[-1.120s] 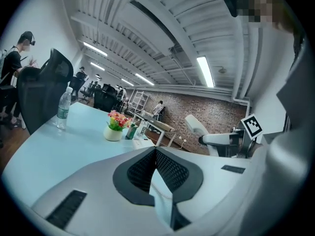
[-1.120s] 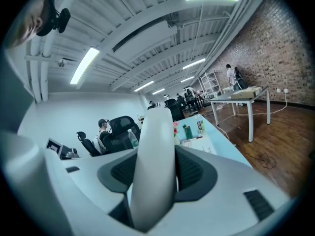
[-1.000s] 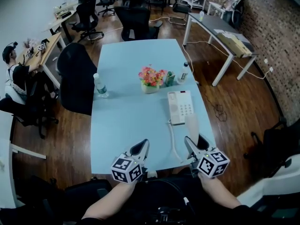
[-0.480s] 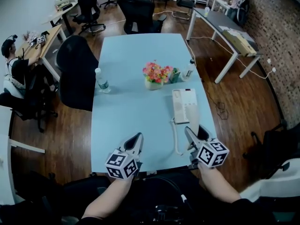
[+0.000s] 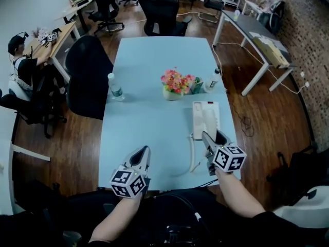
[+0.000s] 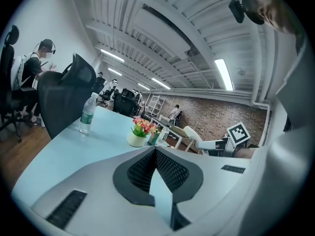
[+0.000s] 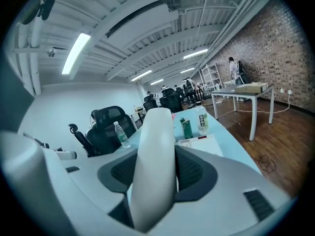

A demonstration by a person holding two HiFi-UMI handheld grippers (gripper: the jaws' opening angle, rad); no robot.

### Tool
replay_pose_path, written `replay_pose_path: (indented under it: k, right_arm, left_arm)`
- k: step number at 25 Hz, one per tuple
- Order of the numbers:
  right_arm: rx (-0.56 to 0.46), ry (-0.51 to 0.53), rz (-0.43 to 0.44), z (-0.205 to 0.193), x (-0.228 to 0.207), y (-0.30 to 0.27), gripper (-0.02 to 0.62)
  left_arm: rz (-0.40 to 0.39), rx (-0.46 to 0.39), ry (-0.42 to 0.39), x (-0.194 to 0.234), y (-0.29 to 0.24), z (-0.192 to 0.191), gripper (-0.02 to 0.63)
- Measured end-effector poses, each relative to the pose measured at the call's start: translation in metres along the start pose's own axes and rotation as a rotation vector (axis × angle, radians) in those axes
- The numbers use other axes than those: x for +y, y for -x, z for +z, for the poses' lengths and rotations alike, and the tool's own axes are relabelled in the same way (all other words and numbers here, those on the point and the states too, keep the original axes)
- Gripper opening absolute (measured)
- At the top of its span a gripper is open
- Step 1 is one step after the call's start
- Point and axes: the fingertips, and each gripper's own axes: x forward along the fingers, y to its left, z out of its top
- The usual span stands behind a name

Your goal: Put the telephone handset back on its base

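The white telephone base (image 5: pixel 198 121) lies on the light blue table (image 5: pixel 149 122) at the right side. My right gripper (image 5: pixel 213 136) is shut on the white handset (image 5: pixel 209 118), which it holds lengthwise above the base's near part. In the right gripper view the handset (image 7: pixel 156 127) stands between the black pads (image 7: pixel 194 168), with the base (image 7: pixel 201 144) just beyond. The curled cord (image 5: pixel 191 153) trails left of that gripper. My left gripper (image 5: pixel 143 153) hovers over the table's near edge. Its tips (image 6: pixel 155 151) meet with nothing between them.
A pot of flowers (image 5: pixel 175 85), a green carton (image 5: pixel 197 86) and a bottle (image 5: pixel 212 80) stand just beyond the base. Another water bottle (image 5: pixel 115 88) stands at the table's left edge beside a black chair (image 5: pixel 87 76). Wooden floor lies right of the table.
My right gripper has carried the handset forward from in front of the base to over it. The left gripper has drifted slightly left and back.
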Motion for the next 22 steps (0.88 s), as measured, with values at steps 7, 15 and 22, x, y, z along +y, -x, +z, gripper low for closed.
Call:
replay_pose_path:
  k: [7,15,22]
  right_arm:
    - [0.050,-0.017,-0.014,-0.004,-0.027,-0.034,0.233]
    - [0.112,-0.003,-0.102,-0.008,-0.061,-0.092,0.233]
    - [0.196,0.017,-0.207,-0.031,-0.086,-0.143,0.233]
  left_arm:
    - [0.035,-0.019,0.013,-0.001,-0.008,0.005,-0.004]
    - [0.079,-0.024,0.041,0.005,-0.007,0.001,-0.003]
    - [0.133,-0.038,0.080,0.017,0.003,-0.007,-0.004]
